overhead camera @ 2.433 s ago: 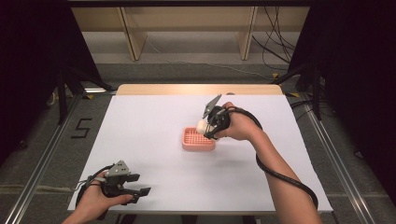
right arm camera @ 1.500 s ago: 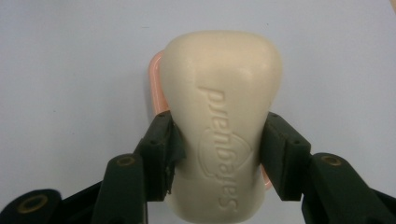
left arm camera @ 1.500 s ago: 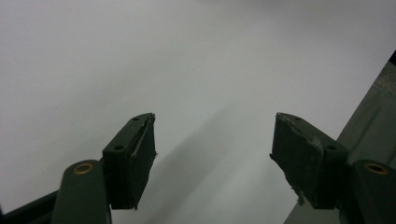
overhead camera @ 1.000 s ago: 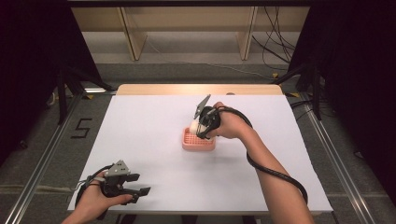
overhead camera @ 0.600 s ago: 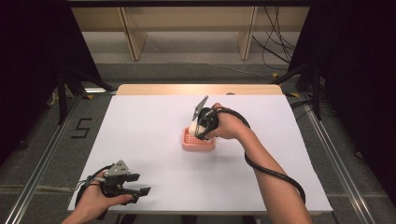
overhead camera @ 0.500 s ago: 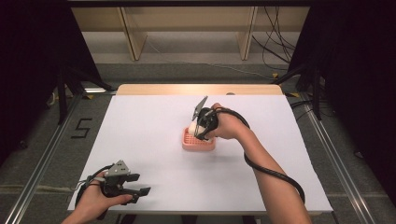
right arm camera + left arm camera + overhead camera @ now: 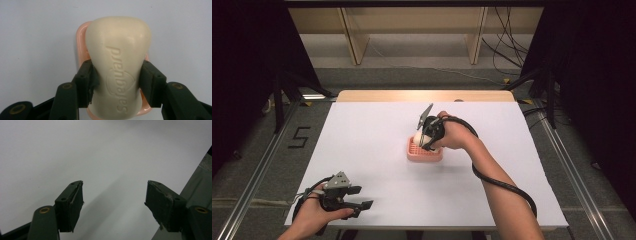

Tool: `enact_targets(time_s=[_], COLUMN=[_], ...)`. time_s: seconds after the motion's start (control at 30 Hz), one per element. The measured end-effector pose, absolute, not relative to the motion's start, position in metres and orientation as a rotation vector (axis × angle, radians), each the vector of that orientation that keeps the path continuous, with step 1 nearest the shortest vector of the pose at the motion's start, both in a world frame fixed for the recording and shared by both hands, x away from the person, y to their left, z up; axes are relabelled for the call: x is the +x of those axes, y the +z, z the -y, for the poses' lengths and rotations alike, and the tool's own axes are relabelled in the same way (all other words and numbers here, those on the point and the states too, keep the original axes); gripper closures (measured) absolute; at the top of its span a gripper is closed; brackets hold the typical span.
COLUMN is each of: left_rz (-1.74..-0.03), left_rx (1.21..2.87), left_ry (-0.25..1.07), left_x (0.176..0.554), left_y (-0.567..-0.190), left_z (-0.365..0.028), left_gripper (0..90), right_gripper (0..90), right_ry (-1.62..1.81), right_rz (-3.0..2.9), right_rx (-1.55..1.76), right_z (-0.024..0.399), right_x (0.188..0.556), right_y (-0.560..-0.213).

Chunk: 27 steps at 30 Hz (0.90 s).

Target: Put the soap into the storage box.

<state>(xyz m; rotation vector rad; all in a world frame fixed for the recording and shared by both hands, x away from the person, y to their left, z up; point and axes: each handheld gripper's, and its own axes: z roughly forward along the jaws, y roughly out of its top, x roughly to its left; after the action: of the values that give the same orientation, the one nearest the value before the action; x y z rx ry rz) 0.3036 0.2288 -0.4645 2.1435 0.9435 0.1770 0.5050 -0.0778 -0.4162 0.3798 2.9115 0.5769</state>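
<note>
Right gripper [image 7: 117, 72] clamped on cream embossed soap bar [image 7: 118, 60], held directly over pink ribbed plastic soap dish [image 7: 424, 152], left gripper [image 7: 113, 202] jaws apart, well away toward table's near-left corner

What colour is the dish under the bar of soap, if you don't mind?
Pink dish, clearest in the right gripper view.
</note>
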Motion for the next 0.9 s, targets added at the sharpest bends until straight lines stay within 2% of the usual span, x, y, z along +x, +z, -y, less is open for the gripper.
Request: enact_targets(time_s=[0.9], left_rz=[-0.951], left_rx=[2.132], left_ry=[0.172], left_x=[0.303], left_y=[-0.465], left_z=[-0.228], left_gripper=[29.9], right_gripper=[50.7], right_ry=[0.582], right_rz=[-2.928], right_rx=[0.344], right_z=[0.078], right_x=[0.511], right_y=[-0.431])
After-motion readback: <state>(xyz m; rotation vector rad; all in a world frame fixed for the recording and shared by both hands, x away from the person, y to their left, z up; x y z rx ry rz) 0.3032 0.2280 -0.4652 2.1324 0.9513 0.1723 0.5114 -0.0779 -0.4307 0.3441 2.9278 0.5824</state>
